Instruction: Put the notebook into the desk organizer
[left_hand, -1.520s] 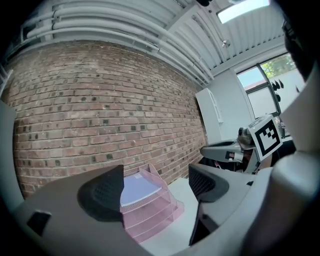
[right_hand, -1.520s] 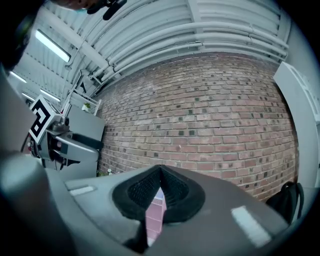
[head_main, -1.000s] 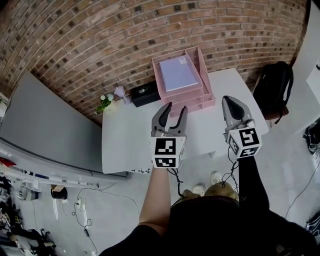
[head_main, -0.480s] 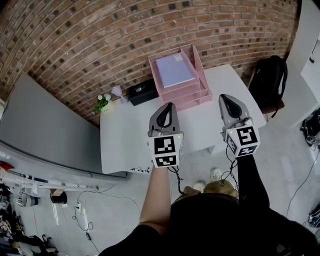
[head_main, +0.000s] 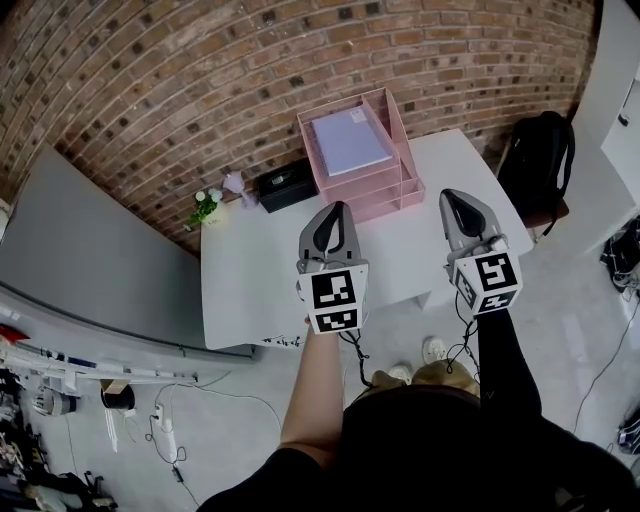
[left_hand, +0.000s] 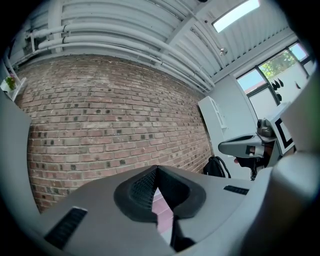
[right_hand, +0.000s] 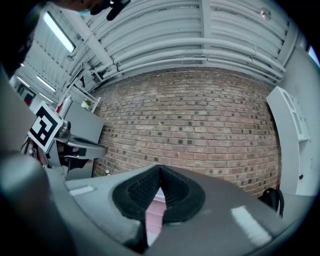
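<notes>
A pale lilac notebook (head_main: 350, 143) lies flat in the top tray of the pink desk organizer (head_main: 400, 160) at the back of the white table (head_main: 250, 275). My left gripper (head_main: 335, 212) is held up in the air in front of the table, shut with nothing between its tips. My right gripper (head_main: 452, 200) hangs level with it to the right, also shut and holding nothing. In each gripper view the closed jaws meet at a point before the brick wall, left gripper (left_hand: 157, 169), right gripper (right_hand: 160, 168), with a sliver of the pink organizer (left_hand: 162, 210) below.
A black box (head_main: 287, 185), a small green plant (head_main: 207, 207) and a pale flower (head_main: 237, 184) stand at the table's back left. A black backpack (head_main: 535, 160) leans right of the table. A grey board (head_main: 90, 260) stands on the left. The brick wall (head_main: 200, 80) is behind.
The left gripper's jaws have gone from open to shut. Both grippers stayed raised in nearly the same place; the view shifted slightly.
</notes>
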